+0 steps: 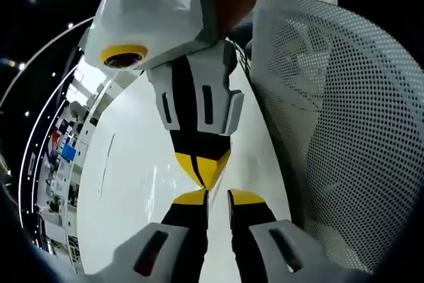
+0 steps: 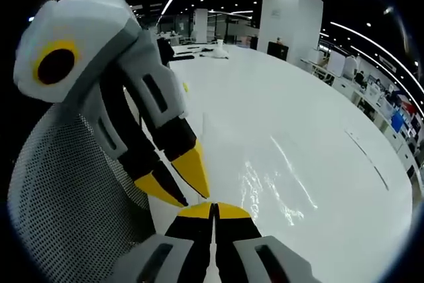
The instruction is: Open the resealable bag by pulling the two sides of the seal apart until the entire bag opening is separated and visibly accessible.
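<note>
Jaws of the right gripper (image 2: 213, 211) are clenching, those of the left gripper (image 1: 217, 198) are gaping, above the clear resealable bag (image 2: 268, 190), probably flimsy and slippery, best pinched at each seal lip.

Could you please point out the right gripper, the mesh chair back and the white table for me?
right gripper (image 1: 202, 175): left gripper view, between its yellow jaw tips, closed together.
mesh chair back (image 1: 344, 117): left gripper view, middle of the perforated white panel.
white table (image 2: 291, 124): right gripper view, bare glossy top.
</note>
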`<state>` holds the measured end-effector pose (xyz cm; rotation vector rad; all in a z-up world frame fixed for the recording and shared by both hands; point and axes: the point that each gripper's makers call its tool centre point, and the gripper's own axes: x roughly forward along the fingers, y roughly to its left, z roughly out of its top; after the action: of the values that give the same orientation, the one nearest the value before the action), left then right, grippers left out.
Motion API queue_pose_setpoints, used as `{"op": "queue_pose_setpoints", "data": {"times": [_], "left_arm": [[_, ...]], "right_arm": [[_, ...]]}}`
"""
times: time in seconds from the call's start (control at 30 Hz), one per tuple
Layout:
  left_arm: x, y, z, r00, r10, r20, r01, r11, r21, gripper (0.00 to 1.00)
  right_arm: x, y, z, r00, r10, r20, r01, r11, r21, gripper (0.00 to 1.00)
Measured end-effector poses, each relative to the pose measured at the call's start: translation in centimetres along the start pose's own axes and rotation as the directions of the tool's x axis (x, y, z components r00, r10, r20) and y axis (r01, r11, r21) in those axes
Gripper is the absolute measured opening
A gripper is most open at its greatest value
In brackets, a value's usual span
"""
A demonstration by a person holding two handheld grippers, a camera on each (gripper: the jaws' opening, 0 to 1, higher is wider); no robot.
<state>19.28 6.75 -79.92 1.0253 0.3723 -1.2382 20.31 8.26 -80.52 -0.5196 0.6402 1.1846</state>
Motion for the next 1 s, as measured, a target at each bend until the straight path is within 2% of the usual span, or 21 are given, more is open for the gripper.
{"op": "queue_pose_setpoints", "data": {"times": [0.1,0.33,0.73,1.0], "left_arm": [[0.2,-0.1,-1.0,0.999,-0.003,-0.044,0.003,1.0,-0.011,0.04],[-0.1,-0.4,-2.0,0.998,-0.004,-0.06,0.0,0.998,-0.064,0.01],[0.0,-1.5,-2.1,0.999,-0.029,-0.042,0.025,0.995,-0.095,0.0],[-0.1,-1.9,-2.2,0.999,-0.027,-0.023,0.023,0.987,-0.161,0.0]], "right_arm": [[0.1,0.3,0.0,1.0,0.011,-0.007,-0.011,0.999,-0.032,0.0],[0.2,-0.2,0.4,1.0,-0.014,0.003,0.014,1.0,-0.02,0.0],[-0.5,-2.5,0.8,0.994,-0.104,0.018,0.104,0.995,0.006,0.0],[-1.7,-4.6,1.2,0.983,-0.176,0.057,0.171,0.981,0.096,0.0]]}}
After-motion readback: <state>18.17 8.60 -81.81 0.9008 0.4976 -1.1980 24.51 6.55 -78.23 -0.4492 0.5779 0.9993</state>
